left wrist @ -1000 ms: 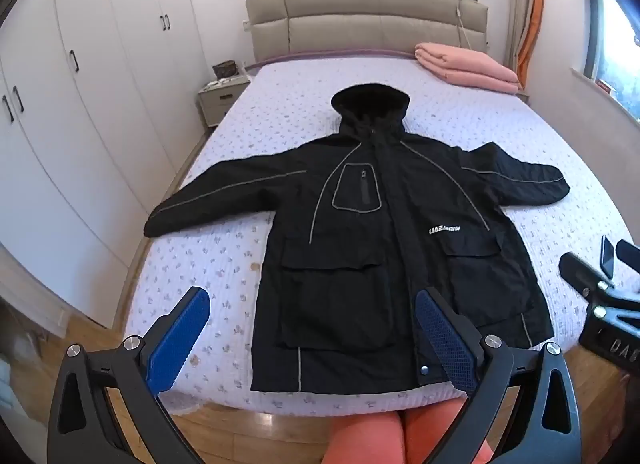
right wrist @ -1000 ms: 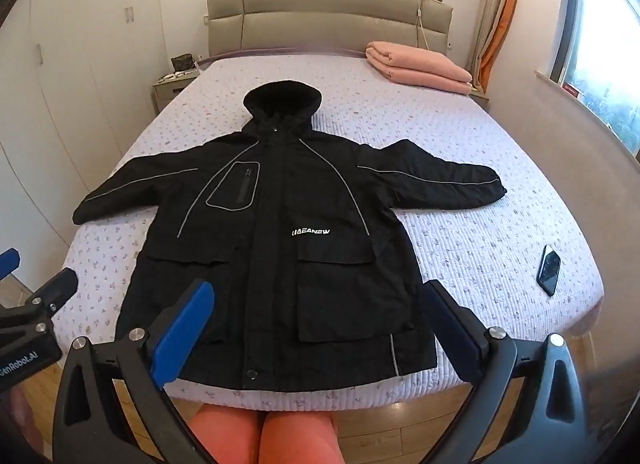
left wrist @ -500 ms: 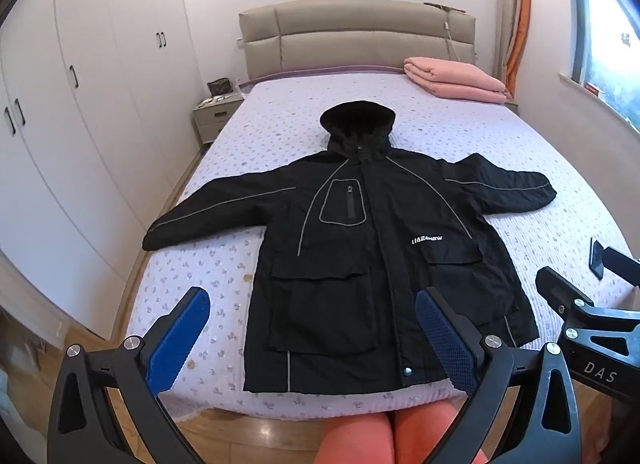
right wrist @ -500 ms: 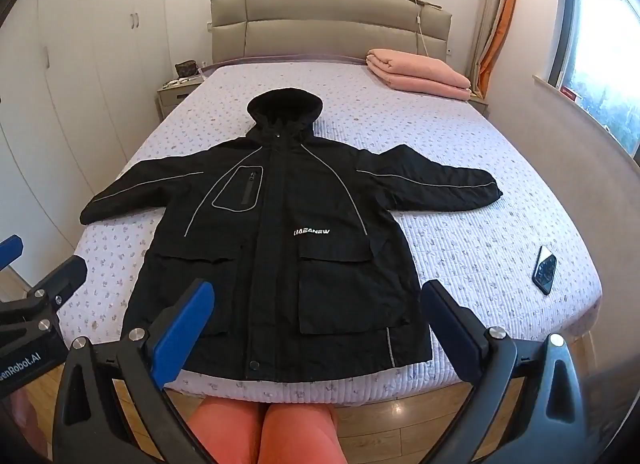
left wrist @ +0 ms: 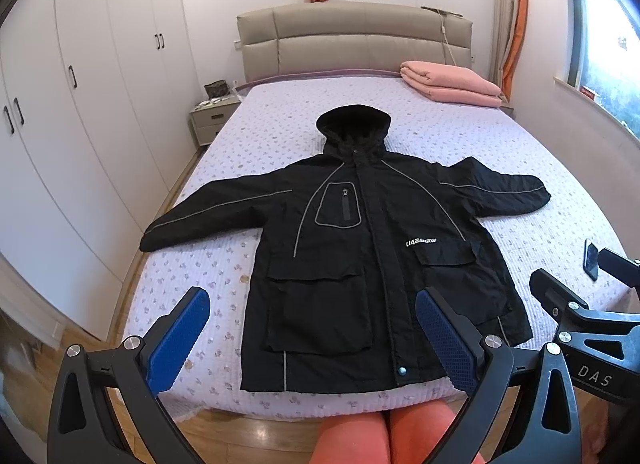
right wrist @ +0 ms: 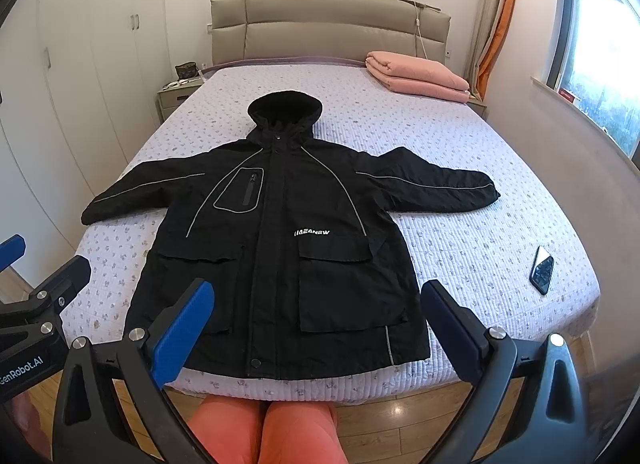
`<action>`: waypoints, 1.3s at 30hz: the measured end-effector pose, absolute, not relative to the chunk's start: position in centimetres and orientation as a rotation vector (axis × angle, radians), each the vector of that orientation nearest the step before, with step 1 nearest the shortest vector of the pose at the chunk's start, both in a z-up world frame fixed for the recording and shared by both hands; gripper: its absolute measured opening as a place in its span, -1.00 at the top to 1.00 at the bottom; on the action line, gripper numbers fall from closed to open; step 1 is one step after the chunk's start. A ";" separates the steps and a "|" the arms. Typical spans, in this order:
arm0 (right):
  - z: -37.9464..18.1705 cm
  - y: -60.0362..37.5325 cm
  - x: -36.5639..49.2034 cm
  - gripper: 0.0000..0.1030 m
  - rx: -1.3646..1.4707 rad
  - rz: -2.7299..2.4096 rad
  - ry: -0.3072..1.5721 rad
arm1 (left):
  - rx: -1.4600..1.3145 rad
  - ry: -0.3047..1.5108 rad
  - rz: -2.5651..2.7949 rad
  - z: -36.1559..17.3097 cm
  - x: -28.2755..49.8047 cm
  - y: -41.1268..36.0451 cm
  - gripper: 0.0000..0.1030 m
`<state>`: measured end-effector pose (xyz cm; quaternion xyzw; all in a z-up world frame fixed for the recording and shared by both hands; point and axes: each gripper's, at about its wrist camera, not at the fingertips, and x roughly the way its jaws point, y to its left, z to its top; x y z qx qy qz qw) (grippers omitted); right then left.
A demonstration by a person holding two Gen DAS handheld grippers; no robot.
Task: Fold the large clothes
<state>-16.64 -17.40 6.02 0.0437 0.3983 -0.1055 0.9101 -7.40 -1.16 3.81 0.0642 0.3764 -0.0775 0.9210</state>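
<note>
I held the left claw (left wrist: 312, 328) and right claw (right wrist: 318, 318) gaping, empty, short of the black hooded nylon jacket (right wrist: 276, 240), spread flat ahead for folding.

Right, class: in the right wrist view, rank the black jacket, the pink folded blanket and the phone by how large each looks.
1. Black jacket
2. Pink folded blanket, though it lies farther from the camera
3. Phone

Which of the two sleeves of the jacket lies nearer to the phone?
The sleeve that points toward the window side of the bed: the phone lies on that same side. The other sleeve points toward the wardrobe.
</note>
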 end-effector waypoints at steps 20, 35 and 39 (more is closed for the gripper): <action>6.5 -16.8 -16.8 -1.00 0.077 -0.228 0.819 | 0.113 0.779 -0.160 3.8 -7.5 -0.9 -0.99; 6.6 -16.2 -16.9 -1.00 0.064 -0.229 0.821 | 0.096 0.775 -0.159 3.9 -7.9 0.0 -0.99; 6.7 -16.0 -16.9 -1.00 0.066 -0.229 0.824 | 0.092 0.774 -0.157 3.9 -8.1 0.0 -0.99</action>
